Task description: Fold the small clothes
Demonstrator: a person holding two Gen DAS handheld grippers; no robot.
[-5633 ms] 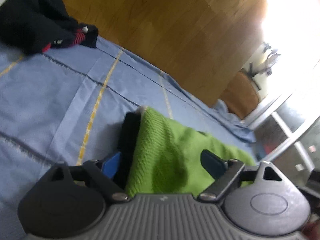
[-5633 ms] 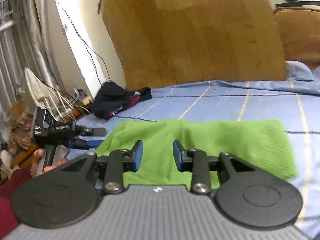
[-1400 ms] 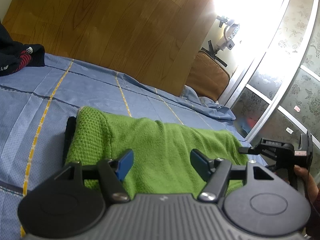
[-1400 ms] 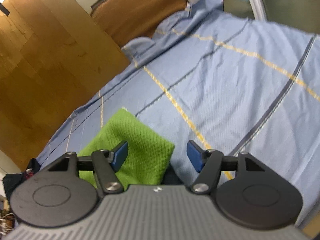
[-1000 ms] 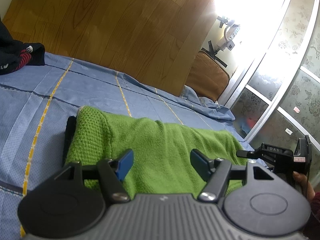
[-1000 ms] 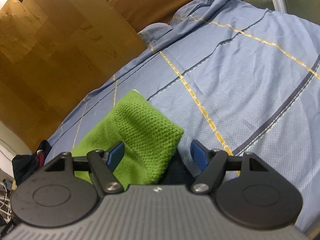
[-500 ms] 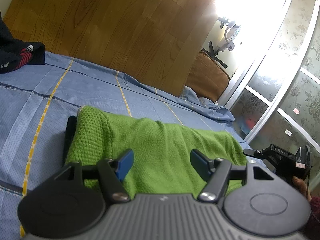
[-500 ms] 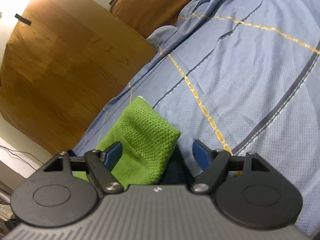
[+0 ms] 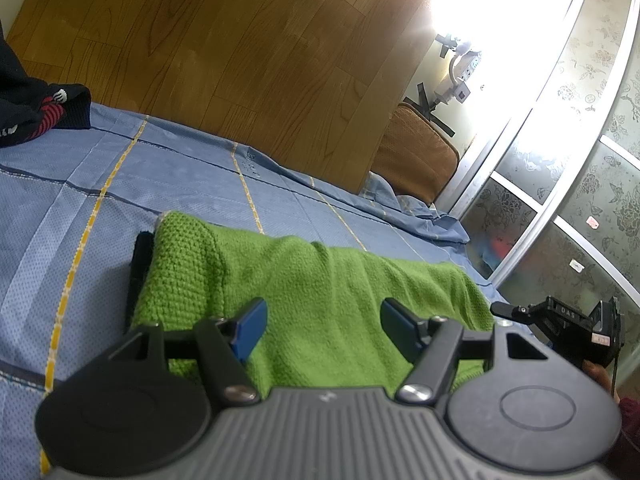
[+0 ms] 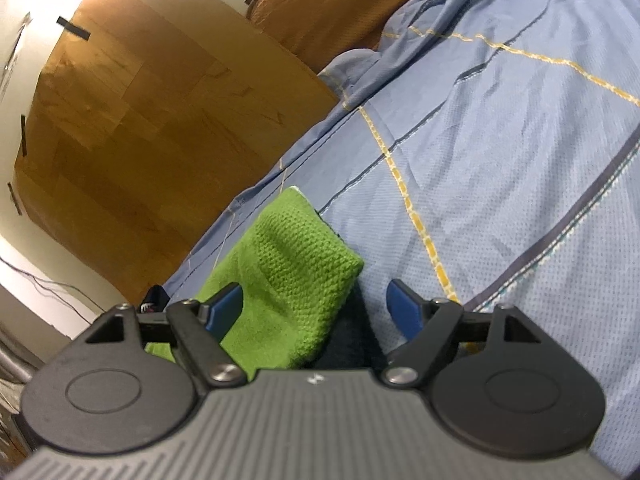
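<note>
Left wrist cam sits low and close over the long side of the green knit cloth (image 9: 320, 292), looking fwd between its own fingers across the blue sheet (image 9: 120, 184) toward the wood panel (image 9: 240, 60) and glass door (image 9: 560, 200); the right gripper (image 9: 500, 309) shows at its right edge. Right wrist cam sits close at one short end of the cloth (image 10: 288, 272), rolled, facing along it. Shared: cloth, sheet (image 10: 500, 160), wood panel (image 10: 140, 120), brown cushion (image 9: 416, 160) (image 10: 340, 12), dark clothes pile (image 9: 36, 112).
</note>
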